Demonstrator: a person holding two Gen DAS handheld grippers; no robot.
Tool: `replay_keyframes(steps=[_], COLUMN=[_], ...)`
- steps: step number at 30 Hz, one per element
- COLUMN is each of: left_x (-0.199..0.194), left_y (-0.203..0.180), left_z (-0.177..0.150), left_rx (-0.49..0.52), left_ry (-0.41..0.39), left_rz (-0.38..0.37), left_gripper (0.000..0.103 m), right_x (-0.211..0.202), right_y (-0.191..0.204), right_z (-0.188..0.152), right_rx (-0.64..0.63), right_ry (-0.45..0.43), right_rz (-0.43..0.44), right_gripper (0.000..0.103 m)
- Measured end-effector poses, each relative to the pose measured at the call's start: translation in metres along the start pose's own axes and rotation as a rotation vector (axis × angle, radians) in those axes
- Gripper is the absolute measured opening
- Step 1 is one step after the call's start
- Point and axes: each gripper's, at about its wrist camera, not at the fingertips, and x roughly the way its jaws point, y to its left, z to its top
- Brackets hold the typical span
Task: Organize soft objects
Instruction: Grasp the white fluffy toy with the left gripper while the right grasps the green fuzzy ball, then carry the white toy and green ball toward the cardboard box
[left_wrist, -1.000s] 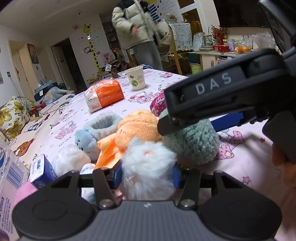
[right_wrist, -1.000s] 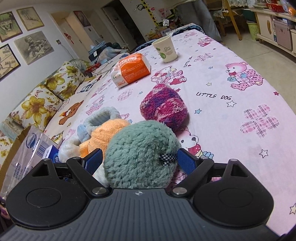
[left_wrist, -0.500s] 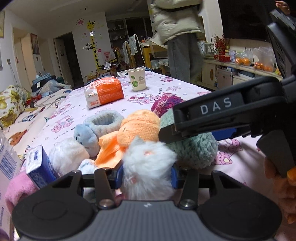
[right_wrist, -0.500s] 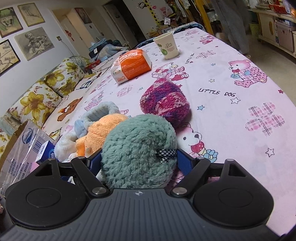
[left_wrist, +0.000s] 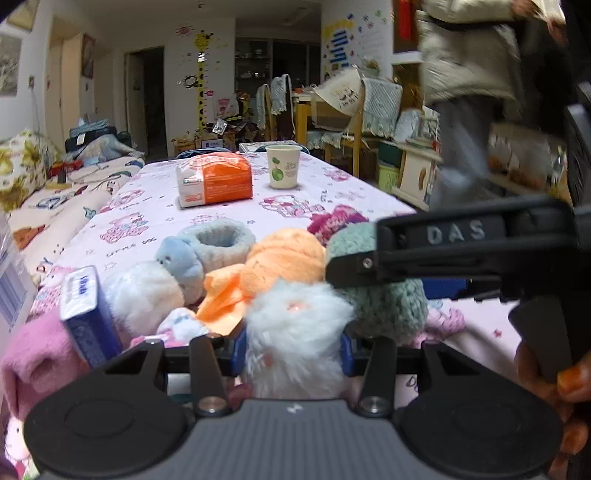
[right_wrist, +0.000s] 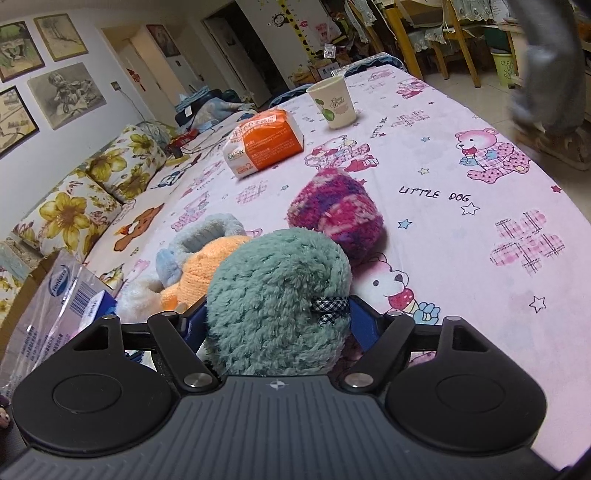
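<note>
Teal plush ball (right_wrist: 277, 302): clamped in your right gripper (right_wrist: 275, 321), near the table's (right_wrist: 480, 229) front edge. White fluffy toy (left_wrist: 295, 332): pinched by your left gripper (left_wrist: 291, 349), beside the orange plush (left_wrist: 280, 258). Lift both clear before sorting; squeeze lightly, as pile compresses.
</note>
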Motion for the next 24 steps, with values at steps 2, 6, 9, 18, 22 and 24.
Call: replay_keyframes(steps=[2, 6, 9, 18, 22, 24], left_x=[-0.006, -0.017, -0.025, -0.046, -0.058, -0.063], left_y=[0.004, 0.009, 0.014, 0.036, 0.045, 0.048], left_z=[0.001, 0.004, 0.005, 0.009, 0.009, 0.009], left_rx=[-0.020, -0.034, -0.044, -0.079, -0.090, -0.096], left_ry=[-0.011, -0.039, -0.054, -0.110, -0.144, -0.156], left_rz=[-0.001, -0.003, -0.004, 0.028, 0.038, 0.041], left_gripper=[0.045, 0.045, 0.045, 0.044, 0.044, 0.044], right_x=[-0.003, -0.007, -0.007, -0.010, -0.013, -0.014], right_y=[0.002, 0.007, 0.011, 0.019, 0.025, 0.028], right_z=[0.000, 0.000, -0.002, -0.003, -0.006, -0.007], right_rx=[-0.004, -0.024, -0.037, -0.050, -0.068, -0.082], right_ry=[-0.011, -0.032, -0.036, -0.066, -0.083, -0.089], right_rz=[0.007, 0.012, 0.013, 0.005, 0.005, 0.007], right_gripper=[0.095, 0.095, 0.095, 0.095, 0.095, 0.095])
